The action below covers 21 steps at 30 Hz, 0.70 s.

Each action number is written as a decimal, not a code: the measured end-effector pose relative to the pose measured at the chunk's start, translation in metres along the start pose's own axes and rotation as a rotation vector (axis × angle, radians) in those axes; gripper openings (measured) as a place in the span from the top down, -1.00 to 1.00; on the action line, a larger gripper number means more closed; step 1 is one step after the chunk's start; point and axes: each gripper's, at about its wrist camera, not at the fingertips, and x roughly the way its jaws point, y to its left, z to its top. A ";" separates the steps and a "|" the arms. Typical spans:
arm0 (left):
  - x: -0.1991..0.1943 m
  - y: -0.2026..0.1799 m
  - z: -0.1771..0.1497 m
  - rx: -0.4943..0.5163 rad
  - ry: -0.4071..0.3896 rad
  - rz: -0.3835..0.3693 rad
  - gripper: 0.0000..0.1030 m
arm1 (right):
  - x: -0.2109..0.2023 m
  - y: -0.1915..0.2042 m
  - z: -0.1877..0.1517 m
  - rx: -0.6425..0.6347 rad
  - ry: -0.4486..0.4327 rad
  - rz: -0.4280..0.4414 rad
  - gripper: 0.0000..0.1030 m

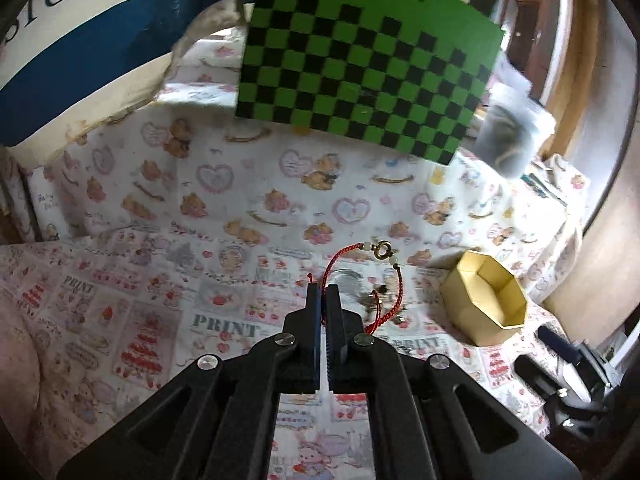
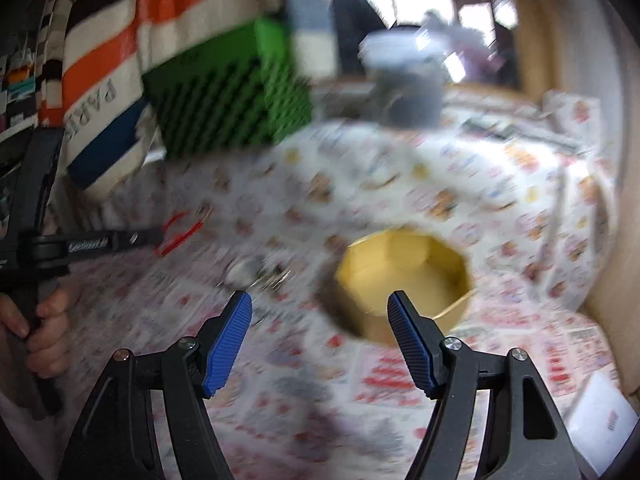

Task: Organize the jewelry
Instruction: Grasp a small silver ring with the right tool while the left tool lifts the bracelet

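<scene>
The left tool (image 1: 323, 289) pinches the red cord bracelet (image 1: 362, 276) (lifted clear); the right tool (image 2: 320, 306) gapes before the yellow octagonal box (image 2: 404, 276).

Box (image 1: 486, 300) right of bracelet (image 1: 362, 276), on cloth (image 1: 160, 208).

A lived-in home room, not a lab or shop. Ahead of the left gripper (image 1: 323, 292) the desk (image 1: 120, 300) wears a childish bear-and-heart cloth; a striped fabric bag (image 1: 60, 52) slumps beyond to the left, a wooden doorway (image 1: 532, 36) opens far right, and a green checkered board (image 1: 360, 64) leans behind.
</scene>
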 end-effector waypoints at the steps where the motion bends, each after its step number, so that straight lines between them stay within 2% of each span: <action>1: 0.003 0.001 -0.001 0.003 0.008 0.027 0.98 | 0.007 0.003 0.002 0.001 0.036 0.008 -0.01; 5: 0.012 0.006 -0.001 -0.013 0.023 0.056 0.98 | 0.044 0.010 0.015 0.062 0.162 0.062 0.02; 11: 0.019 0.012 -0.001 -0.018 0.033 0.081 0.98 | 0.092 0.041 0.017 -0.012 0.276 0.008 0.22; 16: 0.024 0.018 -0.001 -0.054 0.052 0.052 0.98 | 0.104 0.052 0.018 -0.044 0.275 -0.004 0.22; 18: 0.024 0.017 -0.002 -0.039 0.046 0.069 0.98 | 0.110 0.057 0.016 -0.082 0.280 -0.036 0.38; 21: 0.023 0.014 -0.002 -0.030 0.037 0.077 0.98 | 0.114 0.059 0.014 -0.125 0.270 -0.069 0.42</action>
